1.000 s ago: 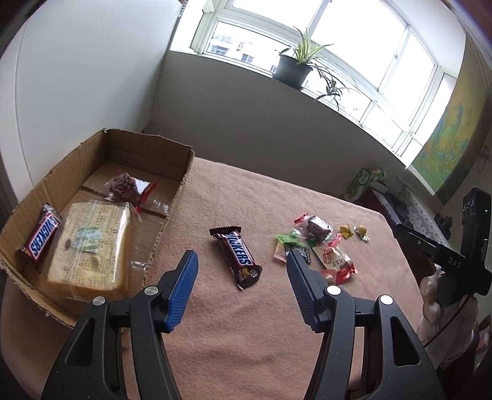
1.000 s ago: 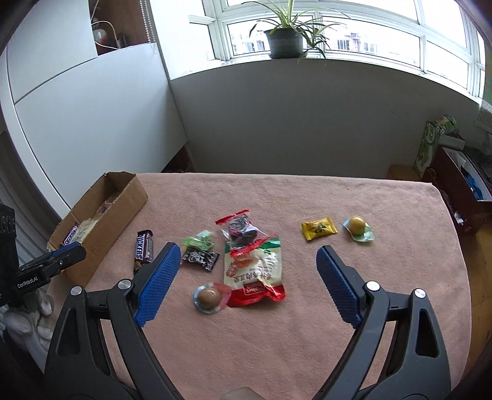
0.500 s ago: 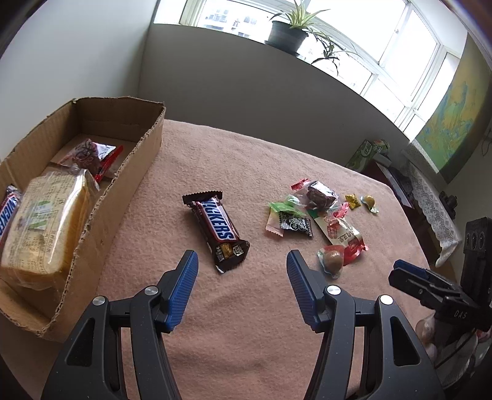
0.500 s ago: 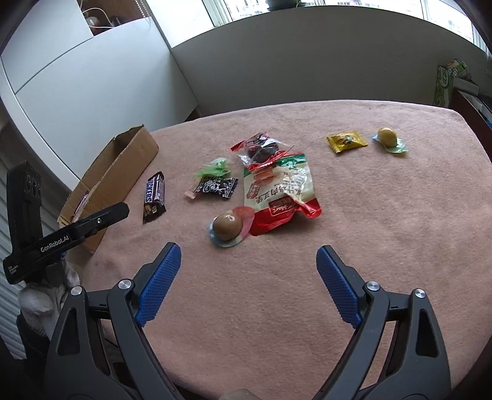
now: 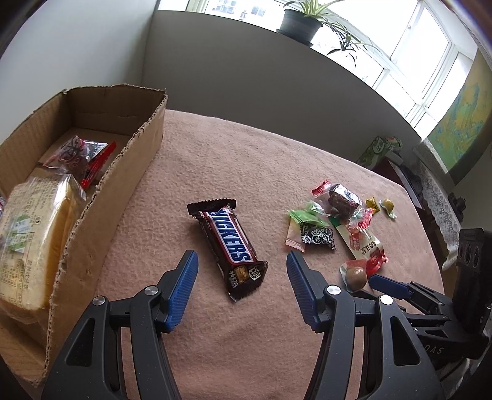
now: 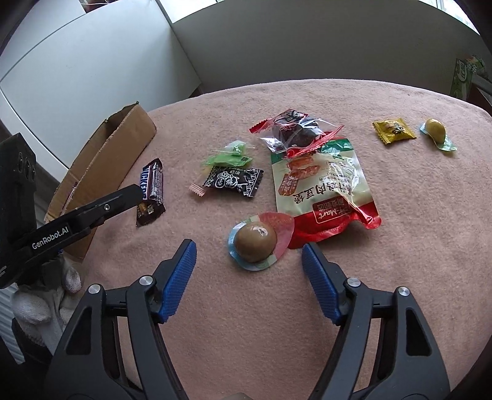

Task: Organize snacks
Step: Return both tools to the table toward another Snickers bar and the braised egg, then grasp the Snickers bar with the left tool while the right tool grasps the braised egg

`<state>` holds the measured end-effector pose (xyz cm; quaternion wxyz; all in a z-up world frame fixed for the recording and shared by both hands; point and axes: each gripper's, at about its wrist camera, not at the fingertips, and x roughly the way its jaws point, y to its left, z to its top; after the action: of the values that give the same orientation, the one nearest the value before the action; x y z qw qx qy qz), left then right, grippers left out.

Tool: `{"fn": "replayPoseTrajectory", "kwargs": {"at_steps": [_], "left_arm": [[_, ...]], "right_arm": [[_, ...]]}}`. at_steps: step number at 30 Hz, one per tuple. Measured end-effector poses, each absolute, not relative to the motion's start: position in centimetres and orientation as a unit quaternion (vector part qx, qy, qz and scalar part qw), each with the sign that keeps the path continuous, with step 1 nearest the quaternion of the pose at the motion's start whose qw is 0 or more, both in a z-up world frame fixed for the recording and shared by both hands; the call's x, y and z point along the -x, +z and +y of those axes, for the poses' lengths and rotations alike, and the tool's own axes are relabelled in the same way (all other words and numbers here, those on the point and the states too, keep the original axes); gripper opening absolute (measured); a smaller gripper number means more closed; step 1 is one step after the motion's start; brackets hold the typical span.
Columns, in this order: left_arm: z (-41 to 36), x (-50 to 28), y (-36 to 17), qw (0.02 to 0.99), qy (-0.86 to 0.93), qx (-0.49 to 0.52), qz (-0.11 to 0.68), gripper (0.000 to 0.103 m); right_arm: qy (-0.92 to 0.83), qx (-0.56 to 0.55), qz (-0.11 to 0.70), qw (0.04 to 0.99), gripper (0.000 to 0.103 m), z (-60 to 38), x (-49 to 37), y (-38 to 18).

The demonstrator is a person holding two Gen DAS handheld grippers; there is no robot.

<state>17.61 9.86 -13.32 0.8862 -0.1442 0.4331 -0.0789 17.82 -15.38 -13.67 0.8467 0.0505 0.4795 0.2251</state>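
Both grippers, left (image 5: 241, 270) and right (image 6: 248, 261), gape empty; wrapper (image 5: 229, 241) reads "SNICKERS", first letter seemingly hidden.

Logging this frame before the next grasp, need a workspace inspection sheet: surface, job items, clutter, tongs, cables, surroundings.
Surface: pink cloth-covered table.
Job's things: Snickers bar on cloth; round brown candy, red pouch, black candy, yellow candy loose; cardboard box holds wrapped cake.
Clutter: nothing seen.
Tongs: left tongs open, straddling the Snickers bar; right tongs open before the round brown candy.
Cables: nothing seen.
Surroundings: potted plant on windowsill.
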Motion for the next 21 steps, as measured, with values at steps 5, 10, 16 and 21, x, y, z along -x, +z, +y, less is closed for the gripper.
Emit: {"fn": "replayPoseTrajectory", "kwargs": {"at_steps": [5, 10, 16, 21], "left_arm": [[10.1, -18.6, -13.8, 0.885, -0.071, 0.146, 0.436, 0.059], [9.8, -19.2, -14.5, 0.885, -0.062, 0.135, 0.441, 0.058], [9.7, -19.7, -14.9, 0.887, -0.055, 0.123, 0.442, 0.048], [9.7, -19.9, -14.9, 0.888, -0.056, 0.121, 0.44, 0.036]], "right_arm": [[0.217, -0.027, 0.475, 0.853, 0.066, -14.4, -18.5, -13.9], [0.211, 0.017, 0.464, 0.86, 0.058, -13.1, -18.5, -14.1], [0.204, 0.075, 0.447, 0.868, 0.046, -12.1, -17.9, -14.2], [0.211, 0.067, 0.444, 0.868, 0.043, -12.6, -17.5, -14.1]]}}
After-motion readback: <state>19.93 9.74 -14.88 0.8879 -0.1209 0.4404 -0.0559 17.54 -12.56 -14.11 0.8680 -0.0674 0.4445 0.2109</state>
